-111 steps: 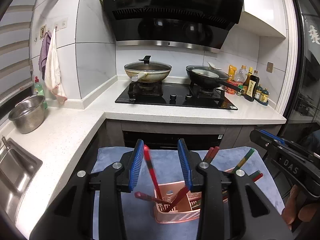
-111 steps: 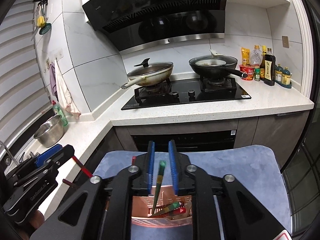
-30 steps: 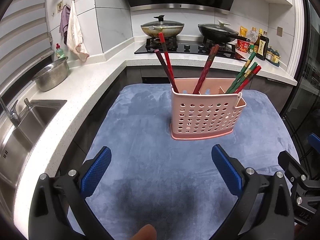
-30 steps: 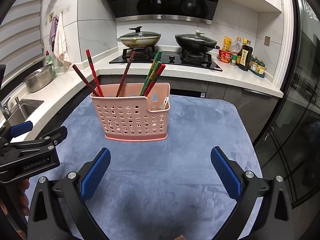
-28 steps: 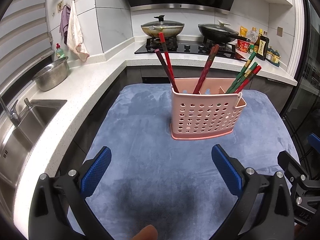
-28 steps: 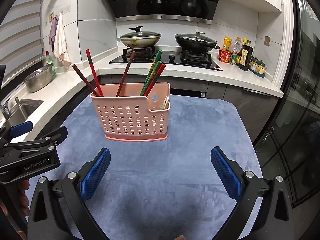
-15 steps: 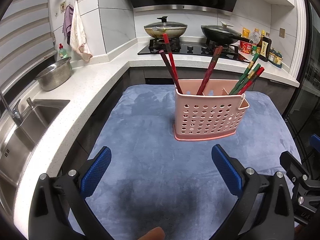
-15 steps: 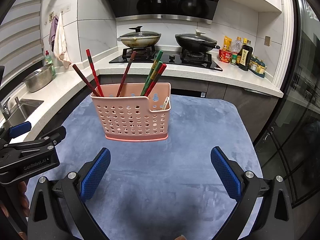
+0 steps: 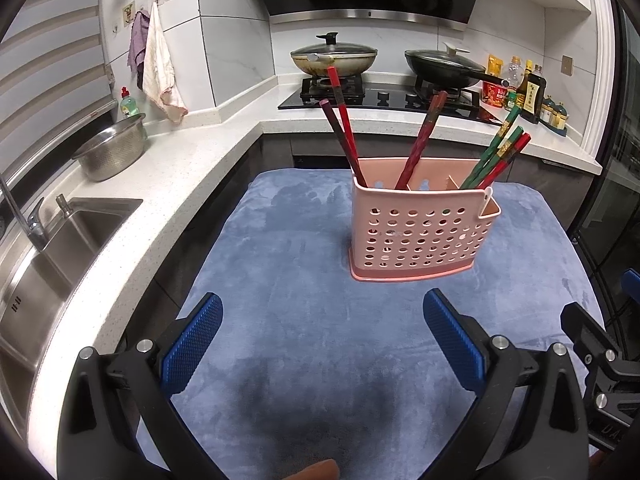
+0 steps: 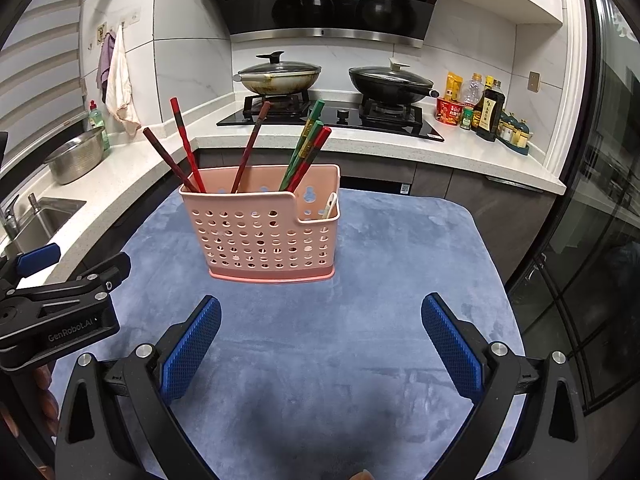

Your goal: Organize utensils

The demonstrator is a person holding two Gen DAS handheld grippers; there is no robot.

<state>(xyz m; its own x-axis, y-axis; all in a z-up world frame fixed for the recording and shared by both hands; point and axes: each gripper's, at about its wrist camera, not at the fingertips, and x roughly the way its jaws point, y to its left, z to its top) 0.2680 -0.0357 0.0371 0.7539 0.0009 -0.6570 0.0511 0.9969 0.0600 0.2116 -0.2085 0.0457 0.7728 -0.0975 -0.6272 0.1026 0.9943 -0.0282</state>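
Your blue mat [image 9: 304, 264] covers the work surface. The pink utensil basket [image 10: 264, 228] stands upright on it, ahead of both grippers and well apart from them. The chopsticks [image 10: 305, 148] lean inside the basket, dark red ones left, green and red ones right. Your left gripper [image 9: 322, 332] and right gripper [image 10: 320, 334] hold nothing, jaws spread wide.

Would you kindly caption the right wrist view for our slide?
Open right tongs face a pink utensil basket holding chopsticks on a blue mat.
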